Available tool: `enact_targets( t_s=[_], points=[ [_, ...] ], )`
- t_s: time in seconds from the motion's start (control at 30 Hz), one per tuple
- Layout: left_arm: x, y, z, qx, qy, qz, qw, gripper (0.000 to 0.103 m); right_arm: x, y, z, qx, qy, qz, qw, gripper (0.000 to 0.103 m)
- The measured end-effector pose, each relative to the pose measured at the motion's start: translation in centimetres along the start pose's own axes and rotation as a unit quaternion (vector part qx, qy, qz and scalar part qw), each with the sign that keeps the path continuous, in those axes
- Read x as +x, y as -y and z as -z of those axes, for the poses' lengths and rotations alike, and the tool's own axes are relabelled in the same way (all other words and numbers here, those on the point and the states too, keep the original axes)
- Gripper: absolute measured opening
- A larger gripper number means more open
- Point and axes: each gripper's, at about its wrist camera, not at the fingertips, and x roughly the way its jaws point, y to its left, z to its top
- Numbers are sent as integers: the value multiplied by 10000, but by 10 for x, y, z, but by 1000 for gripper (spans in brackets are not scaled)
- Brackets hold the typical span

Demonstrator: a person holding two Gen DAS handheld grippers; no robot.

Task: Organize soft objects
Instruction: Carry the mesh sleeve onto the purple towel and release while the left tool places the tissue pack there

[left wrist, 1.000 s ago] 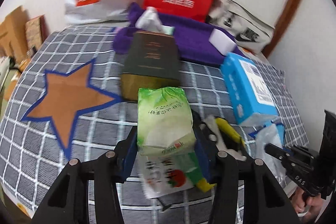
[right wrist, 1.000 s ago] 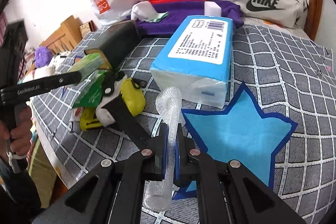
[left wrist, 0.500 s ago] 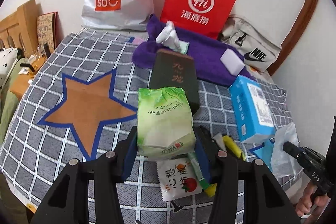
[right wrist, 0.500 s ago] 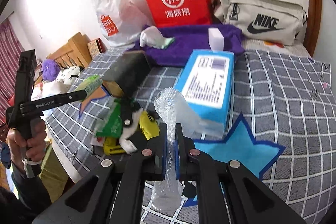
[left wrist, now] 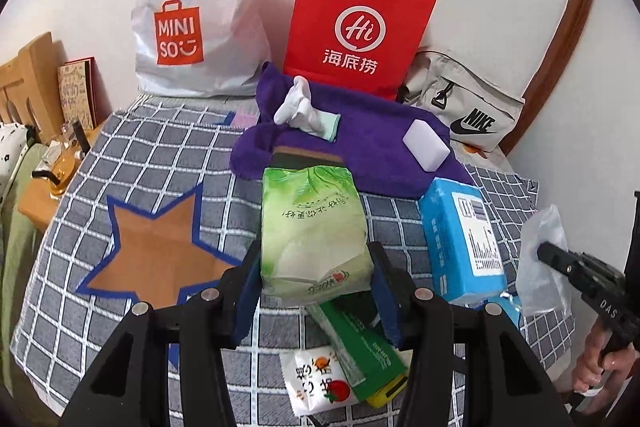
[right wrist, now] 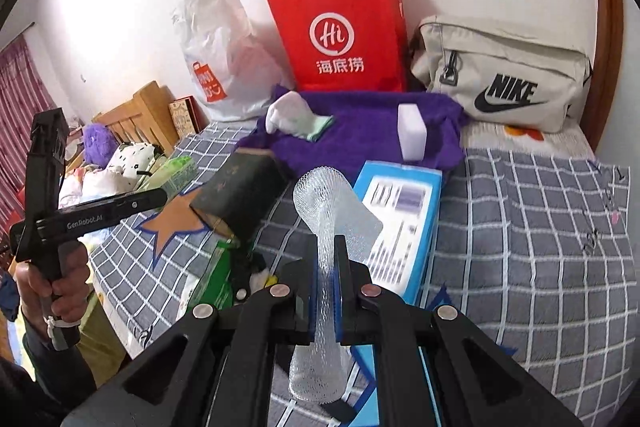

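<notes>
The left gripper [left wrist: 314, 277] has its 2 blue-padded fingers [left wrist: 248, 291] clamped on the sides of a green tissue pack [left wrist: 314, 235], which stands up between them, clear of the checkered bedspread [left wrist: 120, 155]. Beyond the pack's top edge sits a dark box [left wrist: 306, 157], and past that a purple towel [left wrist: 372, 147] carrying a white sock [left wrist: 298, 107] and a white sponge block [left wrist: 426, 151]. Left of the fingers lies an orange star patch [left wrist: 156, 247]. Right of them is a blue tissue box [left wrist: 460, 239]. Below the fingers, a green packet [left wrist: 360, 351] and a small snack sachet [left wrist: 316, 381] lie on the bedspread.

The right gripper [right wrist: 328, 291] is pinched tight on a white foam net sleeve [right wrist: 326, 227]; the 2 fingers [right wrist: 308, 291] squeeze its middle flat, while its open end flares above them and its other end hangs below. Just beyond the fingers to the right is the blue tissue box [right wrist: 400, 223], with a blue star patch [right wrist: 438, 301] partly hidden beneath it. To the left of the fingers is the dark box [right wrist: 240, 191], tilted. Far left, the person's hand [right wrist: 52, 291] grips the other tool's handle.

At the far end, against the wall, stand a red paper bag [left wrist: 360, 31], a white Miniso bag [left wrist: 196, 23] and a beige Nike bag [right wrist: 504, 75].
</notes>
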Motion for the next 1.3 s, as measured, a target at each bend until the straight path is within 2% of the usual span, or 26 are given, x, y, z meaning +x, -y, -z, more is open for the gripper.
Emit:
enact_targets(
  t_s=[0.57, 1.2, 1.3],
  points=[
    [33, 2, -52, 31, -36, -93, 9999, 49, 36, 29, -69, 165, 200, 71, 9996, 6],
    [89, -13, -98, -259, -192, -59, 9995, 49, 120, 63, -128, 289, 23, -56, 9996, 6],
    [98, -13, -106, -268, -207, -94, 9994, 49, 135, 63, -135, 198, -7, 74, 9998, 6]
  ],
)
